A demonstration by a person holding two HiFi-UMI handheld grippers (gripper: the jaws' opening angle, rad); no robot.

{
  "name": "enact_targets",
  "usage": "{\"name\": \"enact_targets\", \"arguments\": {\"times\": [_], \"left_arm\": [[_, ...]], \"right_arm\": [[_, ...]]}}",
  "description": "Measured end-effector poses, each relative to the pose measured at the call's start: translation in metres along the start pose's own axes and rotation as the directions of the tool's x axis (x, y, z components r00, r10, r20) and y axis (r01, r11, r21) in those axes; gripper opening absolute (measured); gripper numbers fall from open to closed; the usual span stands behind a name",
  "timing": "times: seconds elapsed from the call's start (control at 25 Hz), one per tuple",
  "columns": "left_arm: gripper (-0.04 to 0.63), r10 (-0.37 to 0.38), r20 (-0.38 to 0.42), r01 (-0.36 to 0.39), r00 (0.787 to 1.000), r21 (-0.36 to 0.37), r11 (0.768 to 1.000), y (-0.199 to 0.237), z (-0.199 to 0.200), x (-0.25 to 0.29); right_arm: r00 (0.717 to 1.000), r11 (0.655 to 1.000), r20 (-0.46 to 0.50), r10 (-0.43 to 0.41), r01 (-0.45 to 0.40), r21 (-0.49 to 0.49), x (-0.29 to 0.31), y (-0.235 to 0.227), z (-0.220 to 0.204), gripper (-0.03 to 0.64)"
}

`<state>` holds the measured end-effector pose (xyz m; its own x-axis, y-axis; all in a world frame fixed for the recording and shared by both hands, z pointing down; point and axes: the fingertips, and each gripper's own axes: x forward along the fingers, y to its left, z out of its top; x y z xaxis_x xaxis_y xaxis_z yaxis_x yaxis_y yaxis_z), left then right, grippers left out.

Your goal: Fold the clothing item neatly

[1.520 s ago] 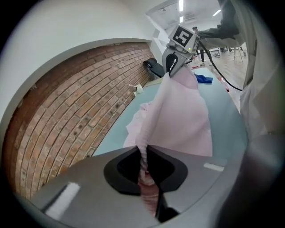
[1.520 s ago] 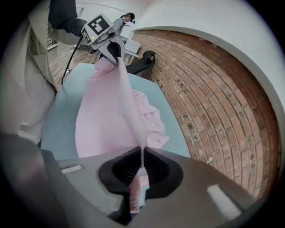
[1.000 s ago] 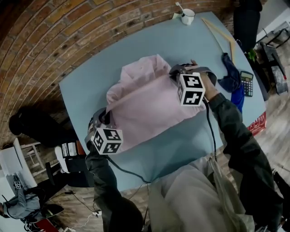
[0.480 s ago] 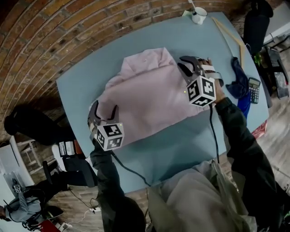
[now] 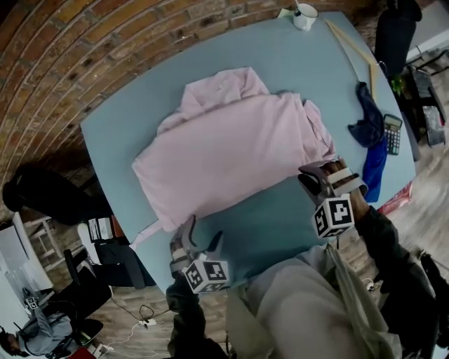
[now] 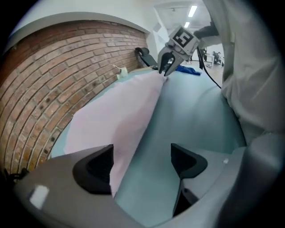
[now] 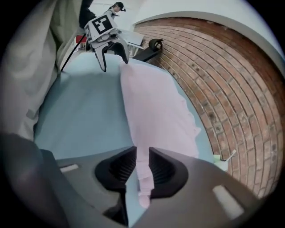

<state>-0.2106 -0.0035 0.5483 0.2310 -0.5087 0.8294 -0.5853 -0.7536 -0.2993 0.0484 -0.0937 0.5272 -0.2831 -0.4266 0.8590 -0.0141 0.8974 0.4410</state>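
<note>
The pink shirt (image 5: pixel 231 147) lies folded on the light blue table (image 5: pixel 280 70), collar toward the brick wall. My left gripper (image 5: pixel 198 236) hovers by the shirt's near left corner. Its jaws have just been opening wider and stand far apart (image 6: pixel 140 162). The shirt's edge (image 6: pixel 116 120) runs past the left pad, and nothing is pinched. My right gripper (image 5: pixel 324 173) is at the near right corner, its jaws recently parted to a narrow gap (image 7: pixel 142 167). A strip of the shirt (image 7: pixel 153 102) shows in that gap, and I see no squeeze on it. Each gripper sees the other: the right gripper (image 6: pixel 164 69), the left gripper (image 7: pixel 113 55).
A white mug (image 5: pixel 305 15) stands at the table's far corner, with wooden sticks (image 5: pixel 351 49) beside it. A blue cloth (image 5: pixel 368 137) and a calculator (image 5: pixel 393 133) lie at the right edge. The table's near edge is just under both grippers. A brick wall (image 5: pixel 84 63) runs behind.
Both grippers have let go of the shirt and drawn back toward the table's near edge. The left jaws went from shut to wide open; the right ones parted slightly. The shirt lies flat.
</note>
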Motion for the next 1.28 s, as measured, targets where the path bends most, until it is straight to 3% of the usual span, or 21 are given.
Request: {"name": "enact_targets", "arguments": {"times": [0.12,0.4,0.52,0.6,0.68,0.88,1.08,1.28], "left_arm": [[0.429,-0.016,-0.022,0.017,1.000,0.049,0.999,-0.005,-0.009,0.016],[0.443,-0.162,0.048,0.165,0.986,-0.063,0.984,-0.003,-0.015,0.026],[0.428,-0.221,0.143,0.236,0.965,-0.100,0.967,-0.002,-0.014,0.029],[0.391,-0.190,0.202,0.223,0.961,-0.153,0.963,0.006,-0.015,0.029],[0.252,-0.144,0.237,0.199,0.961,-0.228,0.953,0.009,-0.015,0.025],[0.225,-0.152,0.204,0.197,0.967,-0.226,0.954,-0.030,-0.022,0.008],[0.173,-0.100,0.184,0.150,0.978,-0.283,0.947,-0.077,-0.030,-0.013],[0.155,-0.071,0.137,0.108,0.988,-0.290,0.951,-0.124,-0.038,-0.035]], "right_arm": [[1.000,0.999,-0.006,-0.024,0.024,-0.046,0.018,0.019,0.001,0.089],[0.992,0.992,-0.123,-0.002,-0.014,-0.126,0.058,0.018,-0.001,0.035],[0.989,0.989,-0.145,-0.012,-0.009,-0.144,0.061,0.017,-0.002,0.028],[0.992,0.994,-0.129,0.012,-0.026,-0.103,0.059,0.020,-0.003,0.025],[0.991,0.996,-0.116,0.063,-0.070,-0.057,0.056,0.027,-0.004,0.025],[0.982,0.988,-0.116,0.152,-0.154,-0.003,0.038,0.055,-0.015,0.023],[0.975,0.979,-0.091,0.201,-0.198,0.047,0.012,0.099,-0.026,0.023],[0.963,0.962,-0.061,0.263,-0.256,0.095,-0.019,0.155,-0.039,0.023]]}}
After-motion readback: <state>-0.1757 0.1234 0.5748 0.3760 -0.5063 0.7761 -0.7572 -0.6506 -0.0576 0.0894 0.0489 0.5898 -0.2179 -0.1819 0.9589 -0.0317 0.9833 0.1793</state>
